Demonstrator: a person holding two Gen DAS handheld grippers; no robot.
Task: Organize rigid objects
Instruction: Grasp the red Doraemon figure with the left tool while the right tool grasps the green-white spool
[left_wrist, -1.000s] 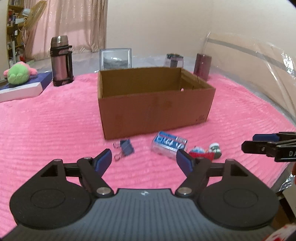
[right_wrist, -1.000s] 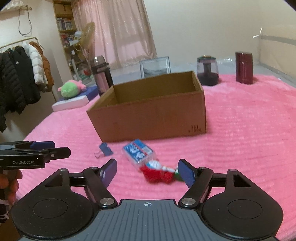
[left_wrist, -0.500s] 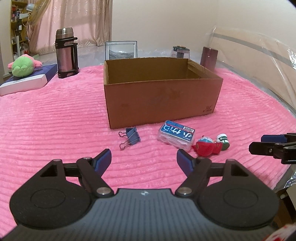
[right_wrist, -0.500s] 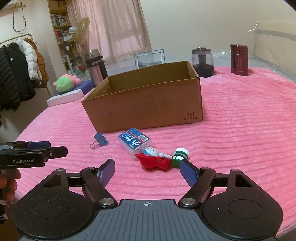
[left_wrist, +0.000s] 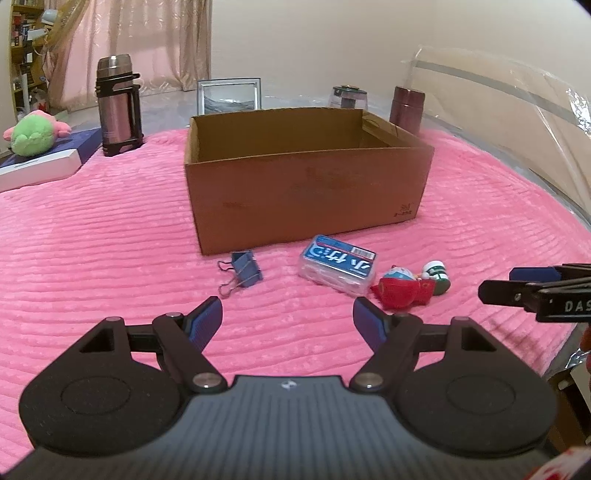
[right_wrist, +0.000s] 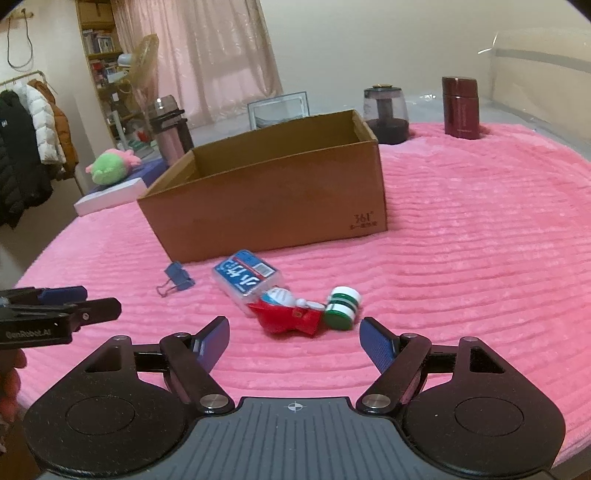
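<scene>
Cardboard box (left_wrist: 306, 192) is seen closer than before, binder clip (left_wrist: 242, 271), plastic case (left_wrist: 338, 264) and toys (right_wrist: 291, 312) left unpicked before it; left gripper (left_wrist: 287, 315) and right gripper (right_wrist: 293, 338) are held wide, empty.

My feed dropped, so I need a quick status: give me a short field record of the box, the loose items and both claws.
box: cardboard box, open top, no items visible inside
loose items: binder clip, clear case with blue label, red toy figure, green-and-white cap, all in front of the box
surface: pink blanket
left claw: open, empty
right claw: open, empty
</scene>
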